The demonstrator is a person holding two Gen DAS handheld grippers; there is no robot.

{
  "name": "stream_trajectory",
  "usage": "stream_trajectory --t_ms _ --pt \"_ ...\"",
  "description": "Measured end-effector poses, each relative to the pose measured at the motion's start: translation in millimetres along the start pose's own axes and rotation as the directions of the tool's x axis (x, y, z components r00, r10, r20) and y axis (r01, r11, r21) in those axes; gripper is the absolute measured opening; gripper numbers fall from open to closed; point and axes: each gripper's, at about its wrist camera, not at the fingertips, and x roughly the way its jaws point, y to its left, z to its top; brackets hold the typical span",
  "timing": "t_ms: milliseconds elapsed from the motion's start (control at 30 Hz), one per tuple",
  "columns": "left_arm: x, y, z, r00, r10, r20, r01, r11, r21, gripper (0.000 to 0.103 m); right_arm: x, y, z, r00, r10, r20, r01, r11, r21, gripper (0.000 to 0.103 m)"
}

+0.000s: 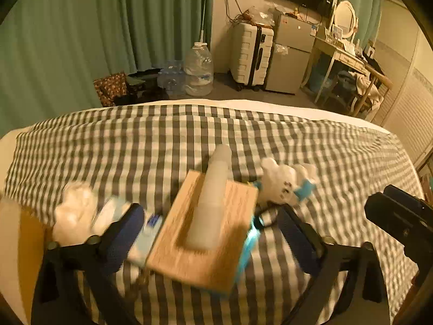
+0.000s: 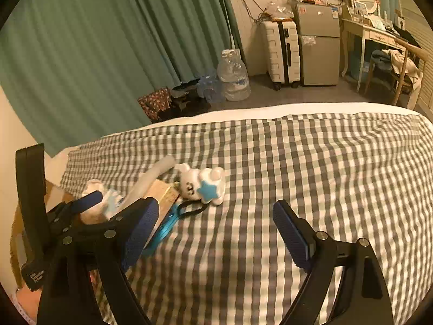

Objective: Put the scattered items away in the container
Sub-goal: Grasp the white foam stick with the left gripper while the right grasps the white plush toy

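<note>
On the checked bedcover (image 1: 338,162) lies a flat wooden box (image 1: 208,252) with a white bottle (image 1: 213,197) resting across it. Beside it are a white plush toy with a blue star (image 2: 203,184), blue-handled scissors (image 2: 173,222), a white and blue packet (image 1: 146,235) and a white fluffy item (image 1: 75,211). My left gripper (image 1: 211,238) is open, hovering with its fingers on either side of the wooden box, not pressing it. My right gripper (image 2: 216,230) is open over bare bedcover, right of the scissors. A brown cardboard box (image 1: 24,230) sits at the far left.
Beyond the bed's far edge are green curtains (image 2: 108,54), large water jugs (image 1: 199,70), a white suitcase (image 1: 251,57), a small grey fridge (image 1: 289,54) and a dressing table with a chair (image 1: 360,81). The bedcover stretches wide to the right (image 2: 338,176).
</note>
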Motion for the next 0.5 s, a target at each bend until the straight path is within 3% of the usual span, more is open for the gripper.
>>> stream_trajectory --t_ms 67,167,267,400,467,500 --pt "13.7 1.4 3.5 1.0 0.003 -0.01 -0.003 1.0 0.019 0.093 11.1 -3.6 2.3 1.0 -0.006 -0.003 0.006 1.0 -0.011 0.086" --pt "26.0 6.6 3.0 0.999 -0.048 -0.024 0.048 0.999 0.024 0.065 27.4 -6.5 6.3 1.0 -0.004 -0.015 0.004 1.0 -0.011 0.086" --pt "24.3 14.5 2.9 0.998 -0.062 -0.018 0.063 0.998 0.007 0.05 40.7 -1.7 11.6 1.0 0.012 -0.023 -0.012 1.0 -0.013 0.086" --pt "20.1 37.1 3.4 0.991 -0.13 -0.028 0.129 0.99 -0.052 0.037 57.5 11.9 13.4 0.999 0.023 -0.022 -0.023 1.0 -0.018 0.086" --pt "16.0 37.3 2.3 0.991 -0.13 -0.012 0.13 0.991 -0.018 0.016 67.8 16.1 12.8 0.999 0.025 -0.037 -0.025 1.0 0.0 0.086" --pt "13.0 34.1 2.3 0.993 -0.119 -0.006 0.119 0.993 0.007 0.016 73.3 17.6 13.0 0.999 0.024 -0.043 -0.024 1.0 0.011 0.086"
